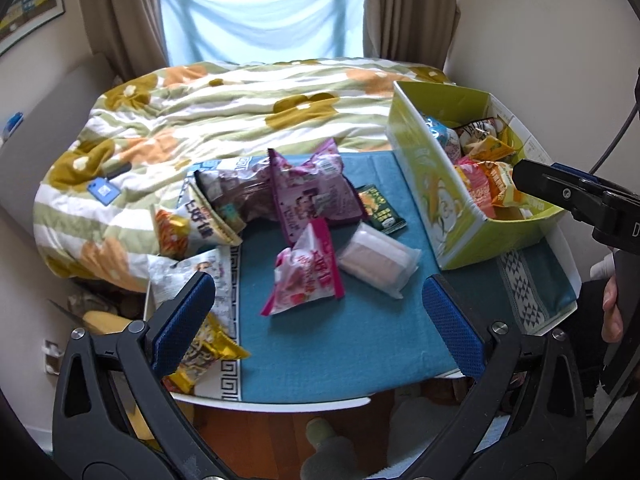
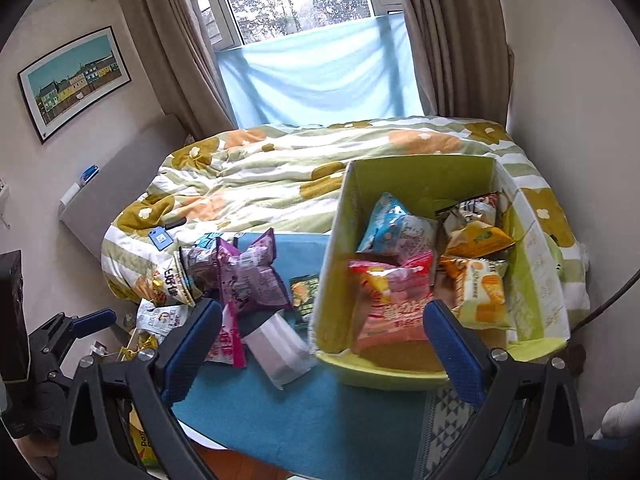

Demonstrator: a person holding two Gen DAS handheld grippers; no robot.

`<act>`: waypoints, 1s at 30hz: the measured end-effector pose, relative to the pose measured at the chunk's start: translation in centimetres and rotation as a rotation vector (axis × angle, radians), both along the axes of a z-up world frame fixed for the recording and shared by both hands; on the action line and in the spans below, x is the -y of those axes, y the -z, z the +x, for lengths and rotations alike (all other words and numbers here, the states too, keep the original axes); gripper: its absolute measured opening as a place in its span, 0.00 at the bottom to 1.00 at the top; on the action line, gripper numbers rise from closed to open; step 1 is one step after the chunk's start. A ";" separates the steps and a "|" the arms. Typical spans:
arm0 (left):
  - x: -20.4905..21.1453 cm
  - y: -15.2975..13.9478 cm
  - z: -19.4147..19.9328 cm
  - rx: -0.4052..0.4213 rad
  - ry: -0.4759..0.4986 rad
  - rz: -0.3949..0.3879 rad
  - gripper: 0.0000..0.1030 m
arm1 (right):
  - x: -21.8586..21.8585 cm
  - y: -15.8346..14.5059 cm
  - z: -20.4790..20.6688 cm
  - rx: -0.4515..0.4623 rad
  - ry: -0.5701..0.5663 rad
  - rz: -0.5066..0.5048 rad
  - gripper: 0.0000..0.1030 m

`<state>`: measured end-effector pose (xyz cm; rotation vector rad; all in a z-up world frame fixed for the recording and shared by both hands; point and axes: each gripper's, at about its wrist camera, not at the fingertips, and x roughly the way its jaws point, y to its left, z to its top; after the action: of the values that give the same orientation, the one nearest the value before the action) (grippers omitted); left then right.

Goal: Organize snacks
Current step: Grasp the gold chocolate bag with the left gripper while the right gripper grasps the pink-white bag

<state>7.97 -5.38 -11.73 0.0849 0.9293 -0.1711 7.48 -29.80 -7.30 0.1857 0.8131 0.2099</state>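
Note:
A green cardboard box (image 1: pixel 440 184) (image 2: pixel 332 280) stands at the right of a small table with a blue cloth (image 1: pixel 332 344) (image 2: pixel 280 412). Several snack packets lie inside it, a pink-and-yellow one (image 2: pixel 388 304) nearest. Loose on the cloth are a pink packet (image 1: pixel 308 272), a purple packet (image 1: pixel 312 192) (image 2: pixel 252 276), a clear-wrapped white pack (image 1: pixel 378 258) (image 2: pixel 280 350) and a small dark green packet (image 1: pixel 382 208). My left gripper (image 1: pixel 316 308) hangs open above the cloth's near part, nothing between its fingers. My right gripper (image 2: pixel 324 332) is open over the box's near-left corner, holding nothing.
A bed with a flowered quilt (image 1: pixel 224 120) (image 2: pixel 280 172) lies behind the table. More packets (image 1: pixel 192 224) pile at the table's left edge, one yellow packet (image 1: pixel 204 356) hanging over it. The right gripper's body (image 1: pixel 576 196) shows beside the box. A hand (image 1: pixel 612 312) is at far right.

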 end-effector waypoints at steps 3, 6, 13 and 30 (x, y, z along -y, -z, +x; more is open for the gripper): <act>-3.1 0.5 -0.7 -0.007 -0.014 0.001 0.99 | -3.0 0.6 -0.3 -0.018 -0.024 0.000 0.97; -5.8 1.2 -1.3 -0.014 -0.019 0.015 0.99 | -6.0 1.1 -0.5 -0.027 -0.049 -0.014 0.97; -10.0 4.2 -1.9 -0.045 -0.003 0.043 0.99 | -11.7 2.9 -0.1 -0.070 -0.088 -0.055 0.97; -10.3 11.7 -1.1 -0.060 0.147 0.220 0.99 | -16.4 8.2 1.7 -0.167 -0.020 -0.057 0.97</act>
<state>6.88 4.95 -23.43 0.3536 1.0003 -0.2081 9.14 -13.44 -15.51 0.1423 0.9866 0.1916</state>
